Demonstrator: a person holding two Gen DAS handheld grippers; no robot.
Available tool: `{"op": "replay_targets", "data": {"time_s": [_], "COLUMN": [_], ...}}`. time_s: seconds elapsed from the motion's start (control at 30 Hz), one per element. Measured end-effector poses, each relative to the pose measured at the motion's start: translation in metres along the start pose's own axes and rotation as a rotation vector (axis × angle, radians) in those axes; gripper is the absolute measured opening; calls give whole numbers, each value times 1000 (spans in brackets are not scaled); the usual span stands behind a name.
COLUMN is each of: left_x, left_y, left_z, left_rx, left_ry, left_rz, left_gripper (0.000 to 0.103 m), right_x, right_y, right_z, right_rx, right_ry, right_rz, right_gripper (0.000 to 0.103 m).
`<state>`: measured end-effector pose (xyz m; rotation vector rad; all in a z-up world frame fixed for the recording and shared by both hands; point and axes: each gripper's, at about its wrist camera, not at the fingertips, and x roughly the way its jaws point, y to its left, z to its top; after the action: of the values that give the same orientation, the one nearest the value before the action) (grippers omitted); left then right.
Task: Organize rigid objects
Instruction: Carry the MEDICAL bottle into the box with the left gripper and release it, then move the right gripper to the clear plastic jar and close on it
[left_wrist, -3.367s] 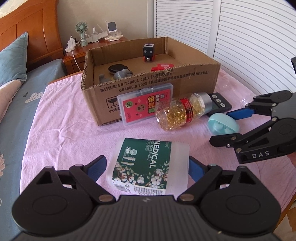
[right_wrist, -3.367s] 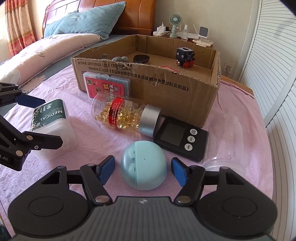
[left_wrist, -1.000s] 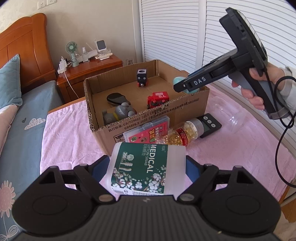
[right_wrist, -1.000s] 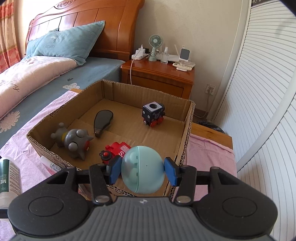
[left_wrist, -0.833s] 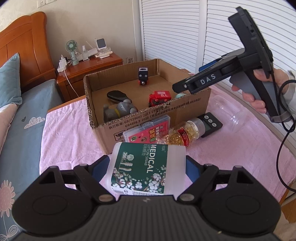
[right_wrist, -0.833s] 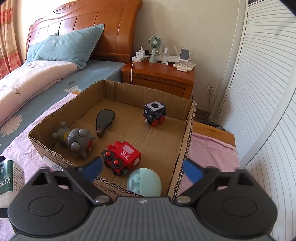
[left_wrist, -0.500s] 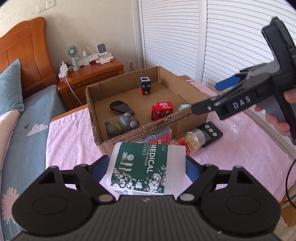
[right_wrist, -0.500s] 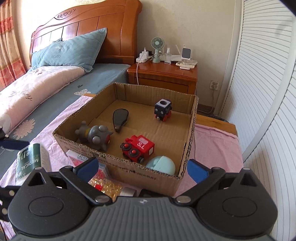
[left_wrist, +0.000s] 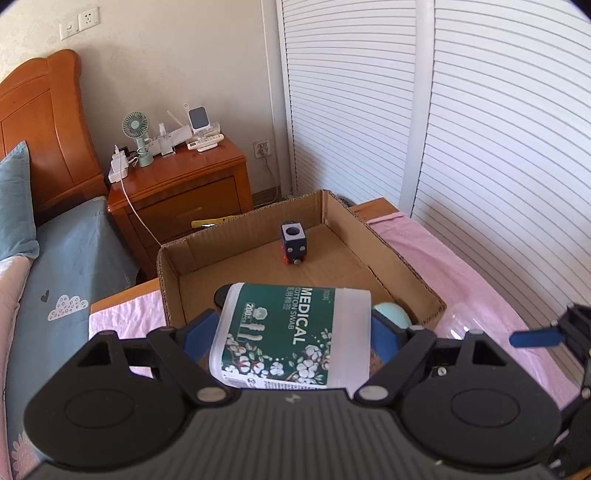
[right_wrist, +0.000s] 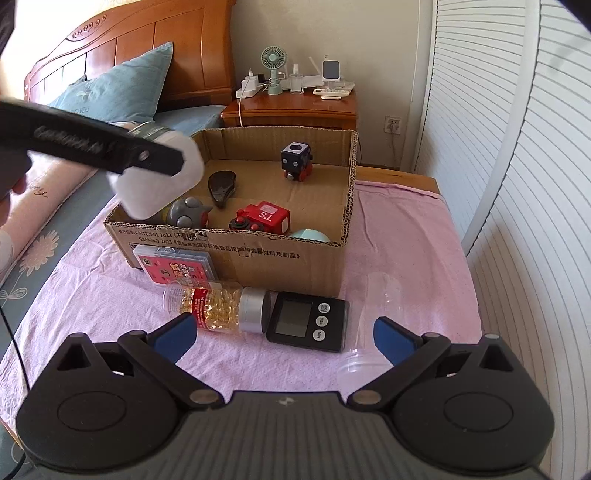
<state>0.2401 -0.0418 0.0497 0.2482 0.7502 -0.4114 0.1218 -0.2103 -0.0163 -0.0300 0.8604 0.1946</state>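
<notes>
My left gripper (left_wrist: 291, 332) is shut on a white box of medical cotton swabs (left_wrist: 291, 336) with a green label and holds it in the air over the near left part of the open cardboard box (left_wrist: 402, 273). In the right wrist view the swab box (right_wrist: 162, 184) hangs over the cardboard box's (right_wrist: 280, 266) left corner. My right gripper (right_wrist: 282, 334) is open and empty, low over the pink cloth, in front of a black digital timer (right_wrist: 308, 321) and a bottle of golden capsules (right_wrist: 214, 304). The pale blue egg-shaped case (right_wrist: 308, 235) lies inside the box.
In the box lie a red toy train (right_wrist: 264, 218), a dark cube train (right_wrist: 295, 160), a grey figure (right_wrist: 188, 214) and a black oval piece (right_wrist: 221, 184). A red card case (right_wrist: 175, 267) leans on the box front. A clear plastic cup (right_wrist: 369, 321) lies at right. A nightstand (right_wrist: 291, 109) stands behind.
My right gripper opened, dropped the blue case into the box, then pulled back and down toward the cloth. My left gripper carried the swab box up and forward over the cardboard box.
</notes>
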Motion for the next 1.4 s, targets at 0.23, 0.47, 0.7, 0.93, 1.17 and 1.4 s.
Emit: {"op": "replay_targets", "data": {"time_s": [0.23, 0.47, 0.7, 0.93, 1.17, 1.4], "left_x": [71, 103, 78, 31, -22, -39], "left_y": [0, 6, 7, 2, -1, -16], "left_z": [35, 48, 37, 16, -29, -81], "left_rx": [-15, -55, -56, -29, -56, -107], "left_ry": [73, 68, 48, 49, 9, 14], "left_rz": [46, 72, 44, 47, 71, 123], "left_gripper": [85, 93, 95, 96, 100, 100], "right_x": [-2, -4, -2, -11, -16, -2], "right_y": [-13, -26, -28, -21, -28, -49], "right_z": [-5, -4, -6, -12, -31, -40], "right_rx": [62, 97, 107, 90, 102, 99], "right_ry": [-21, -34, -27, -41, -47, -54], "right_rz": [-5, 8, 8, 6, -7, 19], "right_gripper": [103, 103, 103, 103, 103, 103]}}
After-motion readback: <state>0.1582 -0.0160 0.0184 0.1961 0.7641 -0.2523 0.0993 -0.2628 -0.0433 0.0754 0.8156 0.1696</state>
